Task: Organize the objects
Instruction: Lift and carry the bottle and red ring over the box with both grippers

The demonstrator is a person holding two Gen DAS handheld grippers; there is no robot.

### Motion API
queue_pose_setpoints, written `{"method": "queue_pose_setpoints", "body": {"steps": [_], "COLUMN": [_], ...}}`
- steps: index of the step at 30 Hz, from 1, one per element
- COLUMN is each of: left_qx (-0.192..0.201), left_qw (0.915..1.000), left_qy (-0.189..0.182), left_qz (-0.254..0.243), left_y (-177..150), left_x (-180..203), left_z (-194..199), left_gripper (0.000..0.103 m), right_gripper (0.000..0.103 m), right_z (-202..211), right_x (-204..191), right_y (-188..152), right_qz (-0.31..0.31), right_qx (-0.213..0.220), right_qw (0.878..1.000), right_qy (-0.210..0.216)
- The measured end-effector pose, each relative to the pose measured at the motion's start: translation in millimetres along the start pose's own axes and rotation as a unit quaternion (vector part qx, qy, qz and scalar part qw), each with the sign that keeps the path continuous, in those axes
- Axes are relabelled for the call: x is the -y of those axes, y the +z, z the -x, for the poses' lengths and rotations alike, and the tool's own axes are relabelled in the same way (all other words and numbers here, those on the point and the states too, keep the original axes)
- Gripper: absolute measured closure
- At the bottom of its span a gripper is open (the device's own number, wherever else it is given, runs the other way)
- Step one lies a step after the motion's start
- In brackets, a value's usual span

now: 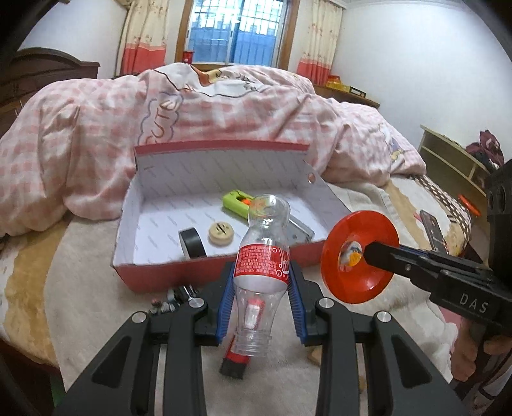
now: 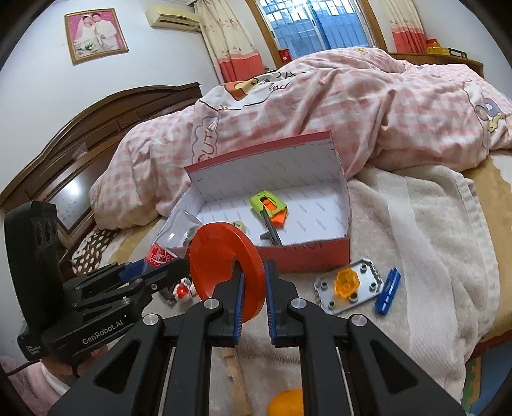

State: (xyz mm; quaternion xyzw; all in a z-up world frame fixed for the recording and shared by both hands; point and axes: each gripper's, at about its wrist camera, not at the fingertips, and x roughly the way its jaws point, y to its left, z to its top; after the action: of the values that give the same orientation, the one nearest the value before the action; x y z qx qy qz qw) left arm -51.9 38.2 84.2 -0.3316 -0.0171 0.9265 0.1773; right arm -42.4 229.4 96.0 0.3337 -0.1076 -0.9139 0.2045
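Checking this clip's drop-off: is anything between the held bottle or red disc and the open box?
Nothing visible blocks either. The left tool holds the bottle just short of the box's near wall; the right tool holds the red disc beside it. Both must clear that wall.

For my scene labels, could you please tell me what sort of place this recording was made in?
Most likely a home bedroom. A pink checked duvet is heaped on a bed with a dark wooden headboard, curtains hang at a barred window, and a framed portrait hangs on the wall.
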Motion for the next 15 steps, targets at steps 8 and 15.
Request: {"method": "queue_pose_setpoints", "body": {"steps": [8, 15], "left_qx": [0.018, 0.021], "left_qw": [0.9997, 0.9991], "left_qy": [0.014, 0.026], "left_qz": [0.013, 0.027], "left_y": [19, 29], "left_x": [-14, -31], "left_z": [-5, -18], "left_gripper": [0.072, 0.072], "right_gripper": [0.09, 0.09], "right_z": [-10, -25], "right_x": [-4, -4], "right_y": [20, 37], "right_qz": [0.008, 0.015], "right_qx": [0.009, 0.013], "right_qw": [1.0, 1.0], "right_qy": [0.001, -0.001]}}
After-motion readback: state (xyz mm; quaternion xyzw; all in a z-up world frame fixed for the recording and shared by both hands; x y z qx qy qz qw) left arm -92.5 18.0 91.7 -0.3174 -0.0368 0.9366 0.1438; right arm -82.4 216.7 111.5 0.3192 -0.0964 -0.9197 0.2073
